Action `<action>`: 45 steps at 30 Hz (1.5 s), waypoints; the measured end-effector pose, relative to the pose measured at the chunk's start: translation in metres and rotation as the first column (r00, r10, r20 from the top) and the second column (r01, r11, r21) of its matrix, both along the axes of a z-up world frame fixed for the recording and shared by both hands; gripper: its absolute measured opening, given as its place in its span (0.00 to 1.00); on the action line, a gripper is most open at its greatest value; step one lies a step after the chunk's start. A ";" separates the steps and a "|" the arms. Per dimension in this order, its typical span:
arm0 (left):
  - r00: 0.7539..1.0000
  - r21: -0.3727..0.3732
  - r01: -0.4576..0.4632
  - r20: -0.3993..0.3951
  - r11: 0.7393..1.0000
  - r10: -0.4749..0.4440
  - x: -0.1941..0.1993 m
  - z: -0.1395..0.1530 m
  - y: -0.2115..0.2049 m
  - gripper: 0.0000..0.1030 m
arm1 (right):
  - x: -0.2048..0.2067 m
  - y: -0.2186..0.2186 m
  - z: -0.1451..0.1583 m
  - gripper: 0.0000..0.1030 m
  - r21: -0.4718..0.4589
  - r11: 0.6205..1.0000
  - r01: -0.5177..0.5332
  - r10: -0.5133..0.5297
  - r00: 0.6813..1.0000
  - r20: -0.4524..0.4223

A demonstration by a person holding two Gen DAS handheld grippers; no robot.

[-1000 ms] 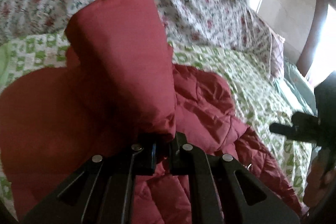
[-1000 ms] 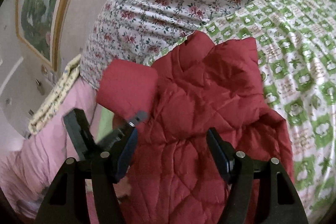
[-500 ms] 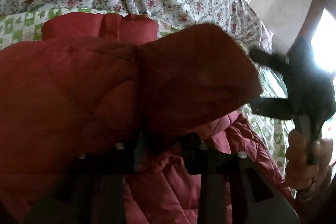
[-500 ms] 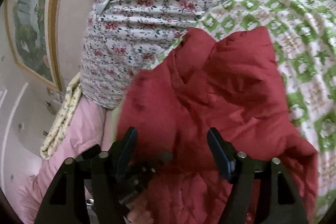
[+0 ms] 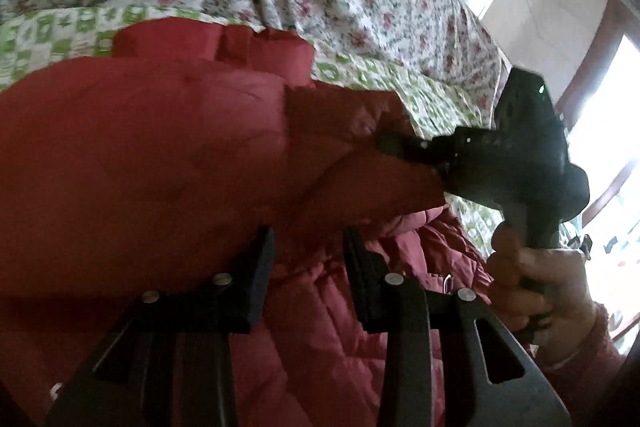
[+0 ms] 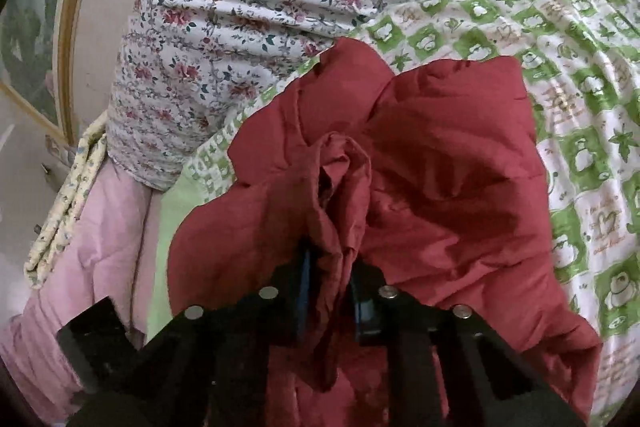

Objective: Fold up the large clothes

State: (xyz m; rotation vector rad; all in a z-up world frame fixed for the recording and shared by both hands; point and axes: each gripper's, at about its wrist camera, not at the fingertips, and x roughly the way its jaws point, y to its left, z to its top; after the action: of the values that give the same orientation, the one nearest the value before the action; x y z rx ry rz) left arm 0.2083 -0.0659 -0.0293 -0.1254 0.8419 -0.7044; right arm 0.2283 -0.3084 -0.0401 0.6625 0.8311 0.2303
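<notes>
The big dark red puffy quilted jacket lies on the bed, on top of the green-and-white checked bedsheet. It's bunched up w/ lots of folds. One thick fold of the jacket is lifted up & fills most of the left wrist view.

The right gripper is right at the near edge of the jacket. Its two black fingers have blue pads and are squeezed in on a crumpled ridge of the red cloth, so it's pinching the jacket. In the left wrist view the same right gripper comes in from the side of the jacket, tips pushed into the red cloth, w/ a bare hand holding its handle.

The left gripper is at the near side of the jacket too. Its black fingers stand a bit apart w/ red cloth sitting between them. Can't tell if they really grip the cloth or just sit around it.

Behind the jacket is a white quilt w/ small red flowers, piled up higher than the sheet. Beside the jacket, past the edge of the sheet, is a pink blanket w/ a strip of pale yellow flowery cloth on it. Farther off from the jacket, on the wall, is a picture in a gold frame. In the left wrist view a bright window w/ a reddish-brown frame shows far past the jacket.
</notes>
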 end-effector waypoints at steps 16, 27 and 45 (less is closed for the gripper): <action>0.959 0.199 -0.281 0.025 0.939 0.282 0.075 0.015 0.072 0.32 | -0.009 -0.022 0.002 0.08 -0.186 0.981 0.057 -0.058 0.998 -0.001; 0.959 0.283 -0.270 -0.003 0.920 0.282 0.085 -0.023 0.064 0.32 | -0.041 0.011 0.050 0.28 -0.428 0.888 0.166 -0.097 0.979 0.179; 0.954 0.293 -0.282 -0.016 0.913 0.300 0.073 -0.021 0.086 0.32 | 0.008 0.034 -0.025 0.34 -0.483 0.875 -0.022 0.002 0.999 -0.041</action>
State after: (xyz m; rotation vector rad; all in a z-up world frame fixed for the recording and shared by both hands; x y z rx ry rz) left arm 0.2812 0.0199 -0.0506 -0.0088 0.9521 -0.2925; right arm 0.2365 -0.2743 -0.0650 0.1889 0.8878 0.0133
